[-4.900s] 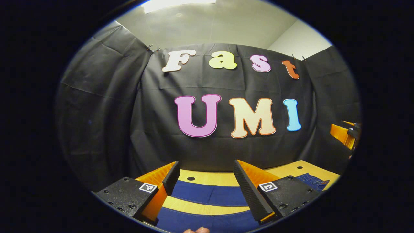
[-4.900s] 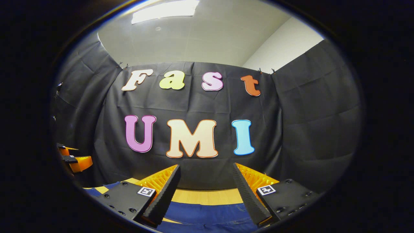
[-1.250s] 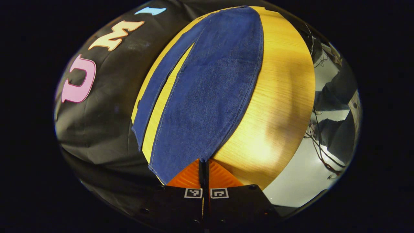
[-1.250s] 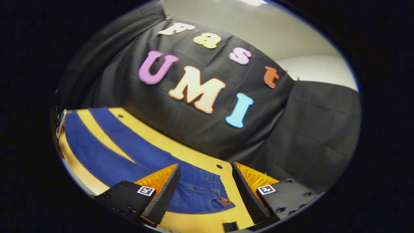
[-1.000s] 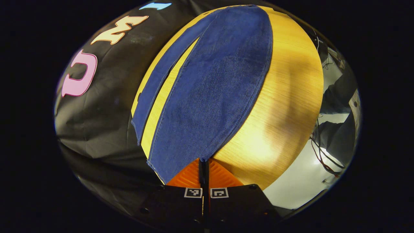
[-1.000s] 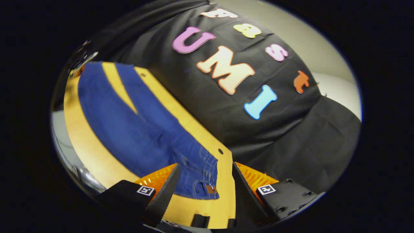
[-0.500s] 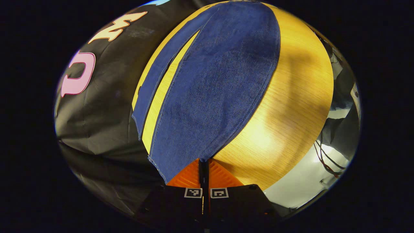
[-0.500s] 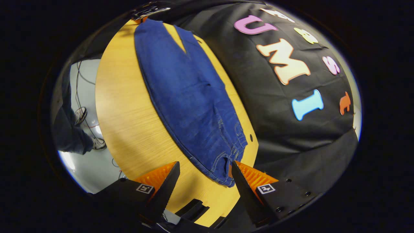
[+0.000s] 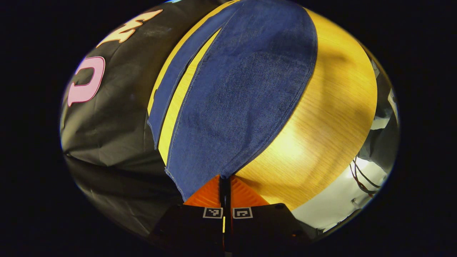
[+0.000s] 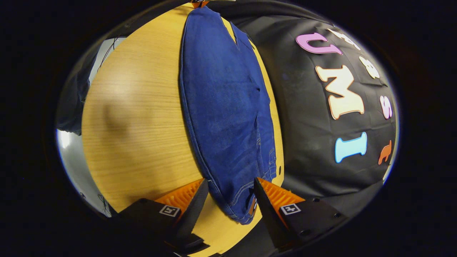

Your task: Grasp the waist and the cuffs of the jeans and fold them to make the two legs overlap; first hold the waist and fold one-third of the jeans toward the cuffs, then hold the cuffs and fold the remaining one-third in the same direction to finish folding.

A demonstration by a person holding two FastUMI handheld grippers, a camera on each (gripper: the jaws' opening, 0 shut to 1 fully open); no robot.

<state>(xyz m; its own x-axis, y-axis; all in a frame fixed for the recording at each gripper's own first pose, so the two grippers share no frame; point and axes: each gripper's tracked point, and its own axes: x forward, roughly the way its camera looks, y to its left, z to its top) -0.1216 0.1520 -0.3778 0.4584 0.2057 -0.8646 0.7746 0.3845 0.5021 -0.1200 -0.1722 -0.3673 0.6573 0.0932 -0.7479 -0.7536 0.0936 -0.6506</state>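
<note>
A: Two legs of the jeans (image 9: 235, 103) lie flat and side by side on the counter (image 9: 321, 125), a strip of wood showing between them, so the first fold, leg over leg, is not done.

B: And the left gripper (image 9: 225, 182) is pressed together on the near leg's cuff corner, cloth pinched right at its tips.

A: Over at the other end, the right gripper (image 10: 228, 194) stands spread, its fingers straddling the waist (image 10: 246, 205) of the jeans. Whether either finger touches denim yet, I cannot tell.

B: So I'd judge the grasping step half finished: cuff taken, waist waiting. Next, that right one needs to close on the waistband's near edge, then both ends should lift together and carry the near leg across onto the far one.

A: Trouble spots?

B: The far leg's cuff (image 9: 153, 132) is squeezed small at the counter's back edge. The waistband's underside is hidden, so how many layers would get caught is unclear. A person's legs (image 10: 71, 103) stand past the counter, cut off.
</note>
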